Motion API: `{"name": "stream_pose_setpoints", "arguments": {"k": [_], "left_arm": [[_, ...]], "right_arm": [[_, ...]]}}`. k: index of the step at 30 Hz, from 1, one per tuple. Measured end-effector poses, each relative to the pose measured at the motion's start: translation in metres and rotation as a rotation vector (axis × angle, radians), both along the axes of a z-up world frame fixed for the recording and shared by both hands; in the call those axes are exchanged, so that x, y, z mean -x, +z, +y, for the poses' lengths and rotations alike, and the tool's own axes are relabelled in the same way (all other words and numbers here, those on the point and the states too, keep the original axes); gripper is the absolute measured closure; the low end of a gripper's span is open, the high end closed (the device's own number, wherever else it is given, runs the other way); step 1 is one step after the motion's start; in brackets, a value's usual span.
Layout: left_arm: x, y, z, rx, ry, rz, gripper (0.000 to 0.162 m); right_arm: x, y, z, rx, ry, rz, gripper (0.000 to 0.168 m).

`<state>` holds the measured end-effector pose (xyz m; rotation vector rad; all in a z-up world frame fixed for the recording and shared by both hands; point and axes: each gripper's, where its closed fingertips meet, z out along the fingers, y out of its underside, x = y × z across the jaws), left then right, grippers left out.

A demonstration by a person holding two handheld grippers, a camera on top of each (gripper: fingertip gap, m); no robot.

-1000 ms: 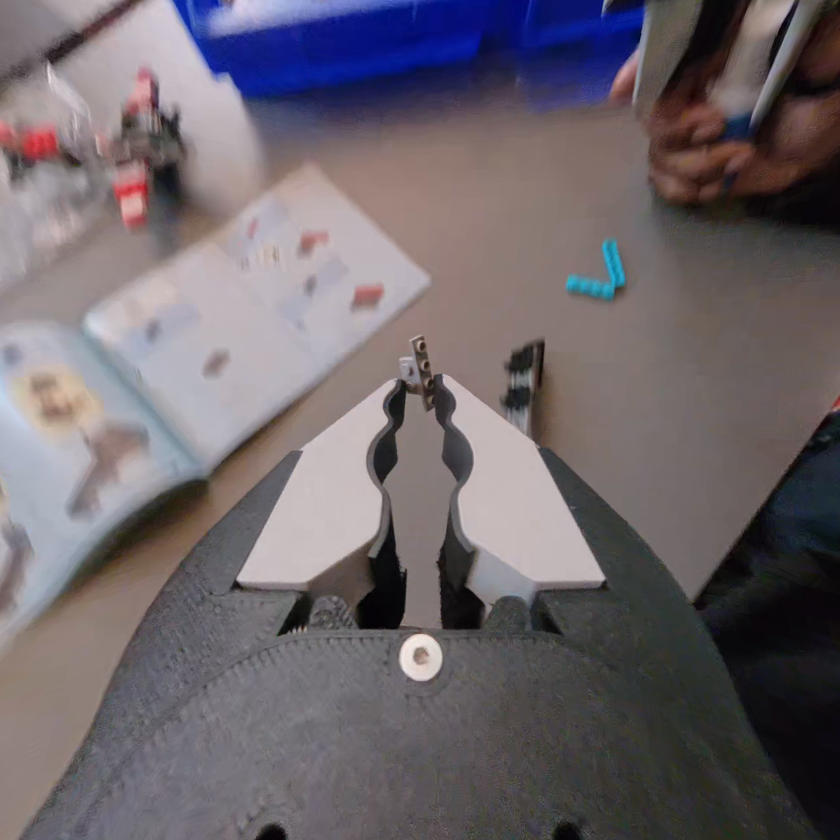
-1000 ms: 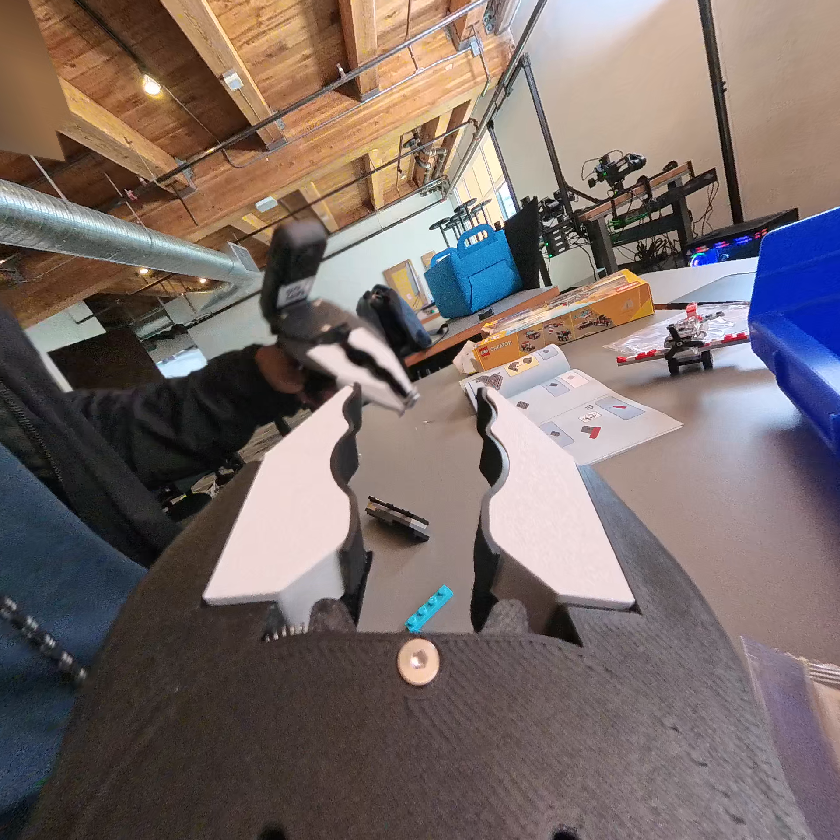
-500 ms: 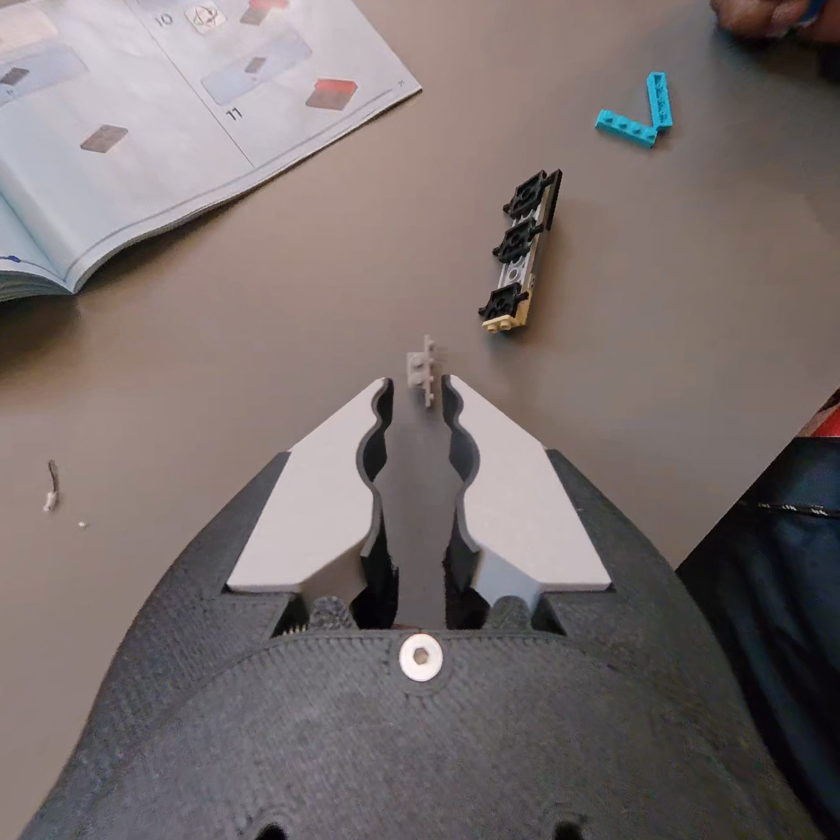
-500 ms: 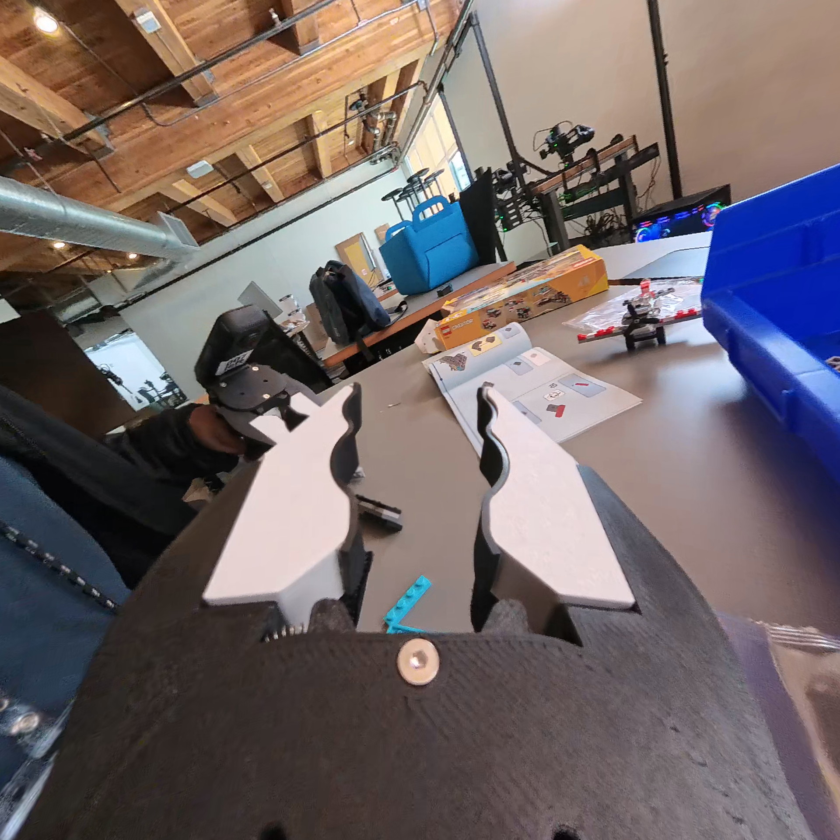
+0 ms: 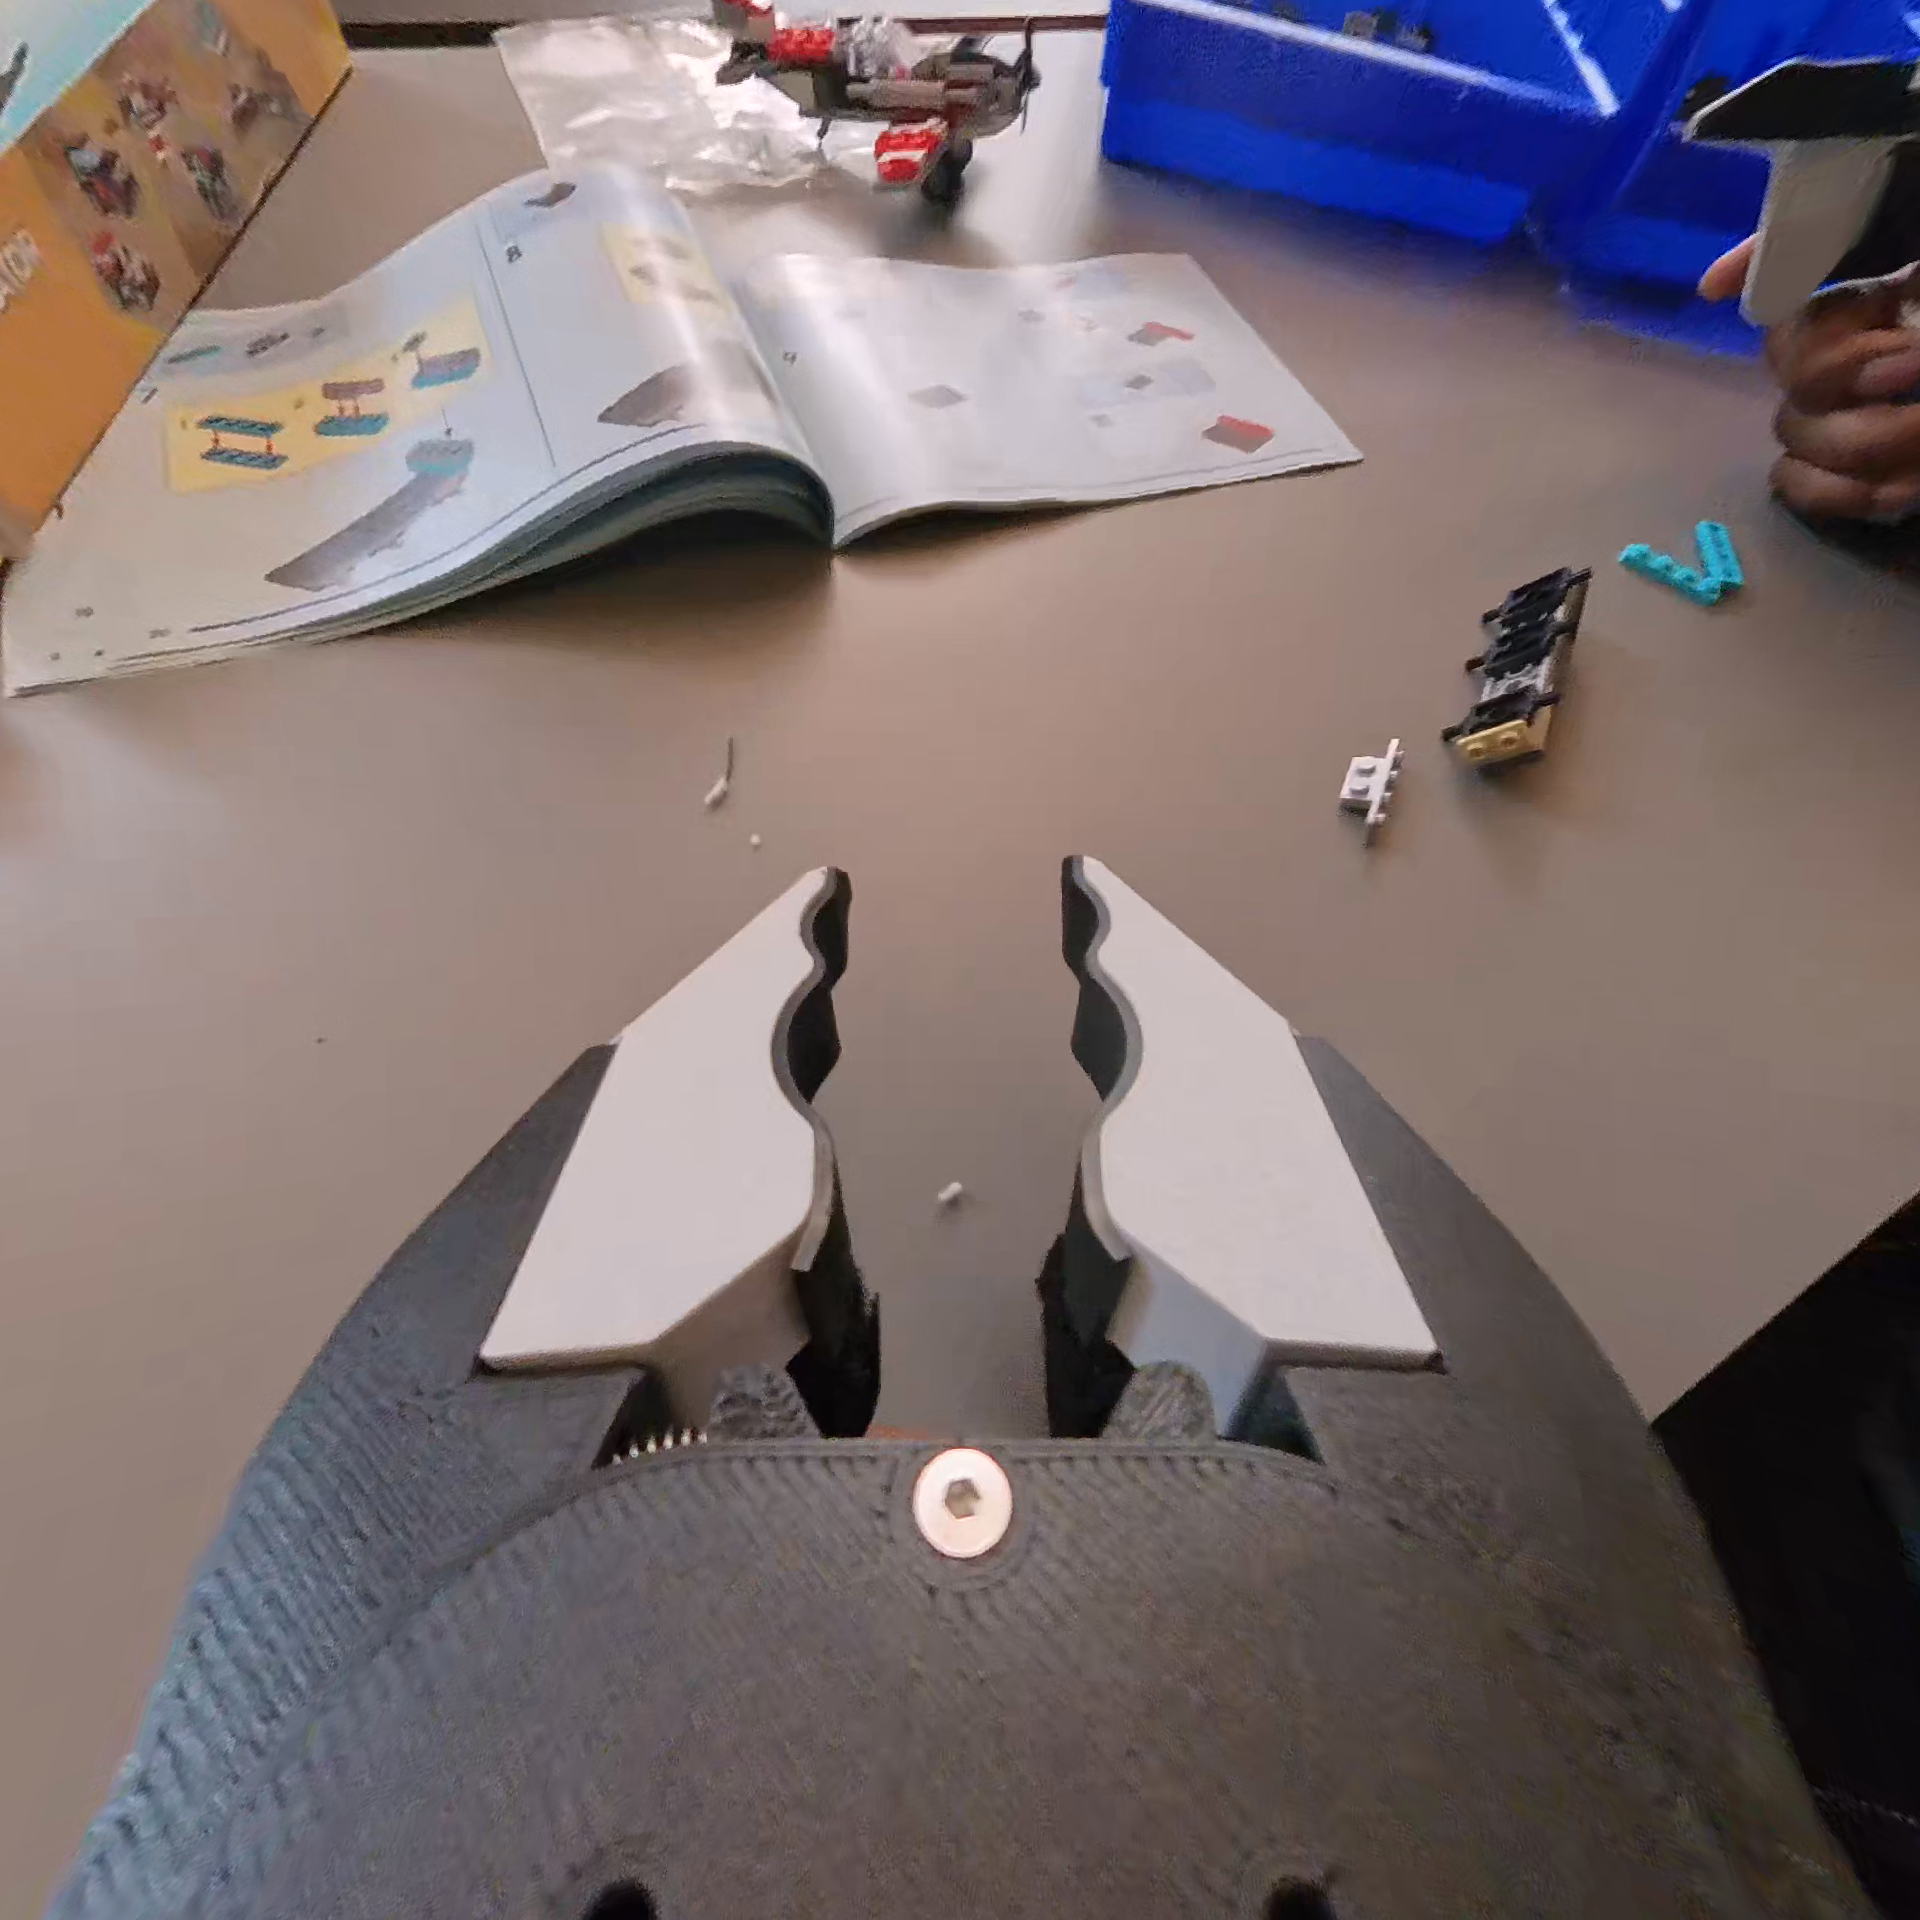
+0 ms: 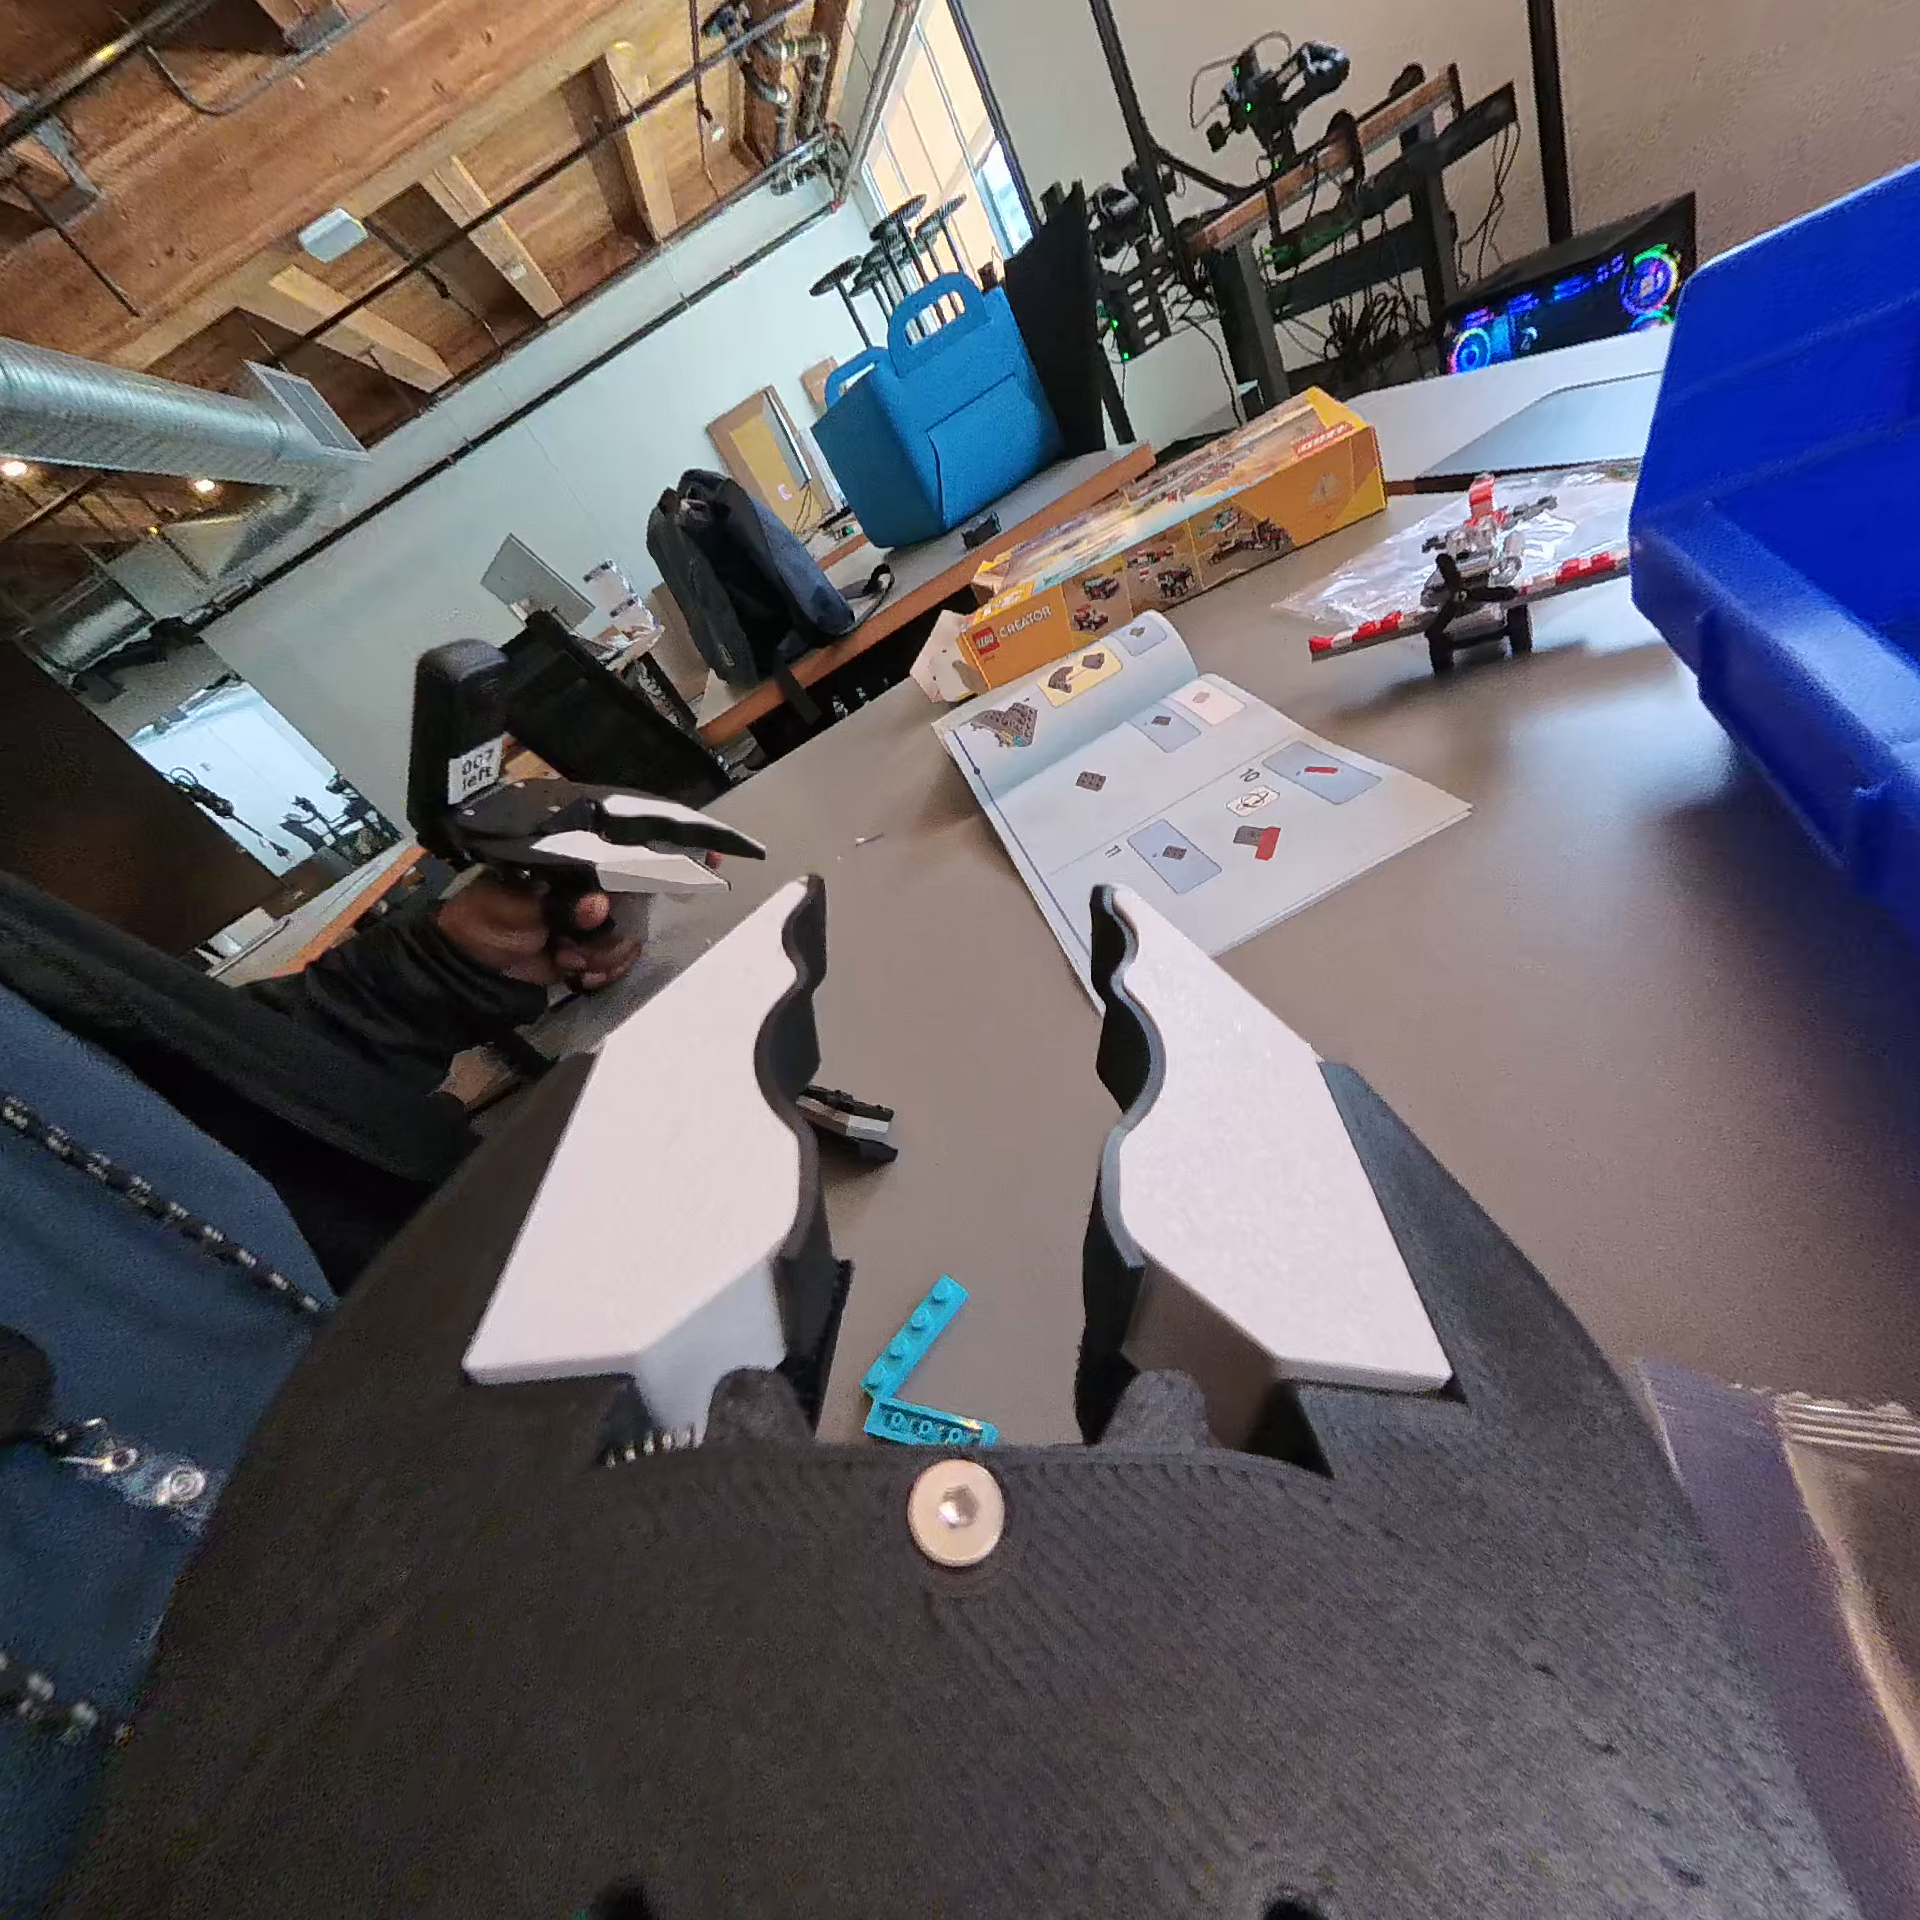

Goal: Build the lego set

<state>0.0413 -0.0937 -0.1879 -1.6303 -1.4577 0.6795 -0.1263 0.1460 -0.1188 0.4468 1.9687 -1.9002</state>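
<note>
**Both hand-held grippers empty over the desk, lego pieces loose**

We note the left hand-held gripper (image 5: 954,873) above the grey-brown desk (image 5: 416,935), jaws spread, nothing between them. Just ahead and to its right lies a small light-grey piece (image 5: 1369,781) on the desk, near a black-and-tan strip assembly (image 5: 1519,665). Beyond that sit two teal plates (image 5: 1685,566) forming a V, touching at one end.

The right hand-held gripper (image 6: 954,899) is likewise spread wide and holds nothing; in its view the teal plates (image 6: 920,1371) lie on the desk low between its fingers, and the strip assembly (image 6: 852,1117) shows partly behind the left finger.

Farther off we see an open instruction booklet (image 5: 644,384), a red-and-grey model plane (image 5: 883,83) on a clear bag, an orange set box (image 6: 1174,540), and a blue bin (image 5: 1351,104).
</note>
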Motion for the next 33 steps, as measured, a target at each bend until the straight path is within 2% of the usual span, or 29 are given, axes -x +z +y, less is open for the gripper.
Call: {"name": "stream_pose_setpoints", "arguments": {"k": [1, 21, 33], "left_arm": [[0.0, 0.001, 0.002, 0.004, -0.009, 0.009, 0.121], [0.003, -0.005, 0.009, -0.088, -0.074, -0.051, 0.121], [0.003, -0.008, 0.011, -0.055, -0.084, -0.069, 0.121]], "right_arm": [[0.0, -0.001, -0.001, -0.007, 0.002, -0.001, 0.117], [0.003, -0.016, -0.01, -0.105, 0.004, -0.033, 0.117], [0.003, -0.014, -0.008, -0.095, 0.002, -0.028, 0.117]]}}
